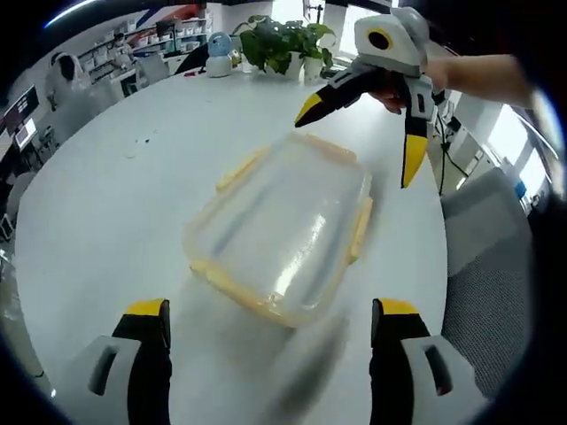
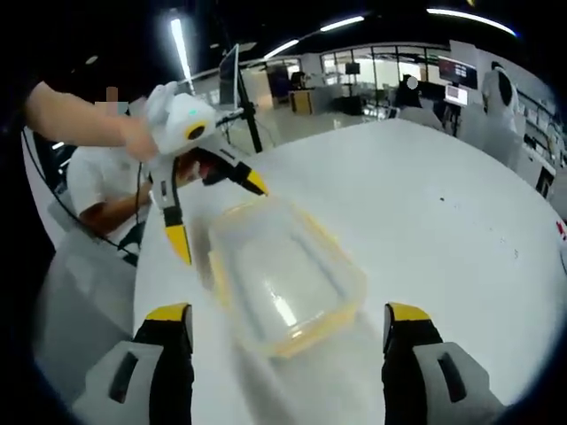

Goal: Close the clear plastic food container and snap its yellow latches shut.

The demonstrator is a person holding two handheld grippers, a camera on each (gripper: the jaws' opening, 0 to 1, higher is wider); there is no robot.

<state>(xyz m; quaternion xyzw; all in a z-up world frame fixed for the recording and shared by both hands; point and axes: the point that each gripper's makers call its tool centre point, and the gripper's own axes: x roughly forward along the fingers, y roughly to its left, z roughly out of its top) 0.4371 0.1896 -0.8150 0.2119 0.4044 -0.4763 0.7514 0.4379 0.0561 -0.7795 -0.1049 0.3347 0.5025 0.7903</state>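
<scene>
Right now your left gripper and right gripper, jaws spread wide and empty, hover at opposite ends of the clear container on the white table.

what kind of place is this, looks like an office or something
Probably an open-plan office or lab: a large white table holds the clear container, with potted plants behind it, and monitors and ceiling strip lights beyond.

an open-plan office: white round table, potted plants, monitors, ceiling strip lights.
</scene>
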